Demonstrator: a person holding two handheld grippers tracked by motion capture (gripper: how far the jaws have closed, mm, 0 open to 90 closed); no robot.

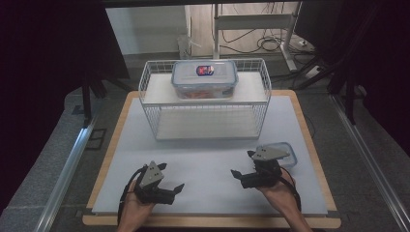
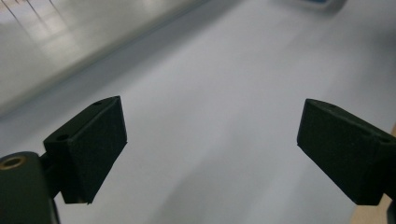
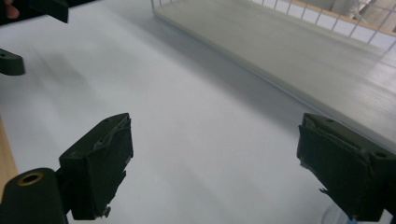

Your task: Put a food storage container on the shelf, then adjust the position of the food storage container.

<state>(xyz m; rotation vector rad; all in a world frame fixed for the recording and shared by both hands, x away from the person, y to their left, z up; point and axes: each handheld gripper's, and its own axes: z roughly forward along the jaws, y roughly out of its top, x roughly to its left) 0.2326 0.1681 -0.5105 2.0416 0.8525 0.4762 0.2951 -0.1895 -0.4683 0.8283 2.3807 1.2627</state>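
White mat (image 1: 208, 164), both grippers (image 1: 167, 181) (image 1: 244, 169) wide open holding nothing, so I'd guess next is reaching for the small box (image 1: 285, 151) by the right one.

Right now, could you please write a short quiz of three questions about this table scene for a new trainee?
1. True or false: the lidded box sits on the upper shelf of the wire rack.
2. The small container lies nearest which gripper: A left gripper, B right gripper?
3. What is between the right gripper's jaws?

Key: 1 true. 2 B. 3 Nothing; they stand open above the white mat.
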